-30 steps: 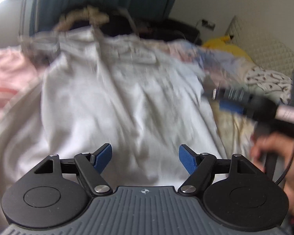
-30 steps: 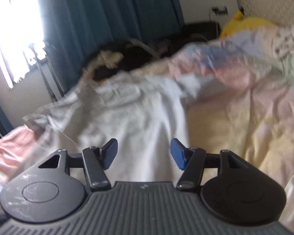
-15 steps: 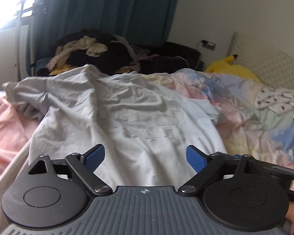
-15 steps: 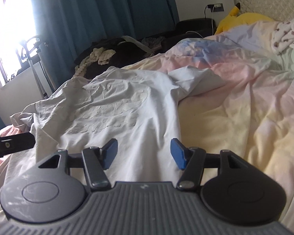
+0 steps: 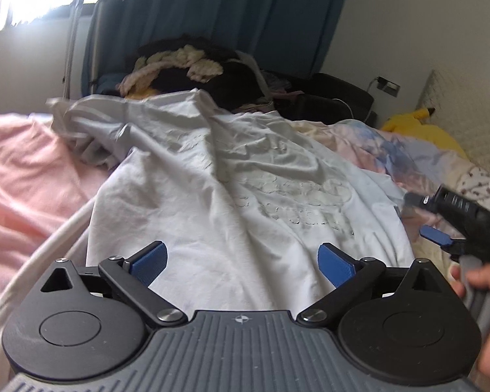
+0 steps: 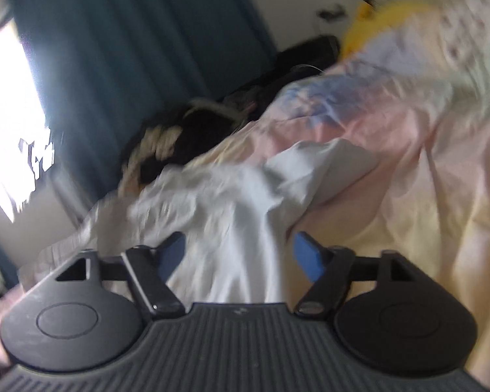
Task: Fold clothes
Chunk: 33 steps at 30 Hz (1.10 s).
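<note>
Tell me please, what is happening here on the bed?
A person is getting ready to fold a white T-shirt that lies spread but wrinkled on a pastel bedcover. The left gripper hangs over the shirt's near hem, and the right gripper is over the shirt's right edge. The jaws of both have just been opening and grip nothing. No fold is made yet. Other clothes are piled beyond the bed.

Teal curtain (image 5: 245, 16) — yellow plush (image 5: 421, 125) — pastel bedcover (image 6: 408, 114)
</note>
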Each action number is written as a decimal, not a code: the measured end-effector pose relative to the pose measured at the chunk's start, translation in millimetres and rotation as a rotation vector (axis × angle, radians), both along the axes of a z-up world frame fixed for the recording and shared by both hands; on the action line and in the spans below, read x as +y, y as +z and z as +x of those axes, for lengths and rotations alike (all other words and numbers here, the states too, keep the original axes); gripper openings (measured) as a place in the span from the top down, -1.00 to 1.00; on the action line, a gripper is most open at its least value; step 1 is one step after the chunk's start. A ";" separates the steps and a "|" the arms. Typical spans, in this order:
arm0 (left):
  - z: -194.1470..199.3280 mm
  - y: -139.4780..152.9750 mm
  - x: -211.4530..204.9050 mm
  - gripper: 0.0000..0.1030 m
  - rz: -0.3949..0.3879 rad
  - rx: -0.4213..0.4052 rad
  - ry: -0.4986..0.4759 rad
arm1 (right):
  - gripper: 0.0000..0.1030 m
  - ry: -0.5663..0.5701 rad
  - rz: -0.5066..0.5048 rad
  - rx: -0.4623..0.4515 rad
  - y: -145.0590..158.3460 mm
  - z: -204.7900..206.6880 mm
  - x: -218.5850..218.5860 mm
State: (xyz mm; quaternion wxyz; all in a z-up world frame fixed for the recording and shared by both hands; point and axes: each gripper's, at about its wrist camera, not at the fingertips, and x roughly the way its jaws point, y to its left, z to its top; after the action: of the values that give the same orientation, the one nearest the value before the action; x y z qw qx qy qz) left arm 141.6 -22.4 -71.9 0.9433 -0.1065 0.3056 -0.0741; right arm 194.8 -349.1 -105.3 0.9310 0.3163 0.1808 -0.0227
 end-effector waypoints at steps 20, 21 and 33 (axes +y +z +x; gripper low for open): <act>41.3 -17.9 30.2 -0.94 -0.213 0.126 0.074 | 0.84 -0.302 0.298 0.067 -19.9 121.3 -104.3; 40.4 -14.6 33.7 -0.94 -0.224 0.117 0.082 | 0.87 -0.292 0.242 0.049 -10.1 122.7 -96.8; 16.8 24.5 97.9 -0.94 -0.295 -0.037 0.237 | 0.90 0.084 -0.289 -0.016 78.8 184.4 93.4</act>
State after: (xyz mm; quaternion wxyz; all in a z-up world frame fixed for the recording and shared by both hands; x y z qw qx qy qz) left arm 158.3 75.5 -47.4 0.9250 -0.2774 0.2596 -0.0085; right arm 379.1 -255.7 -26.5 0.9684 0.1712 0.1814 -0.0070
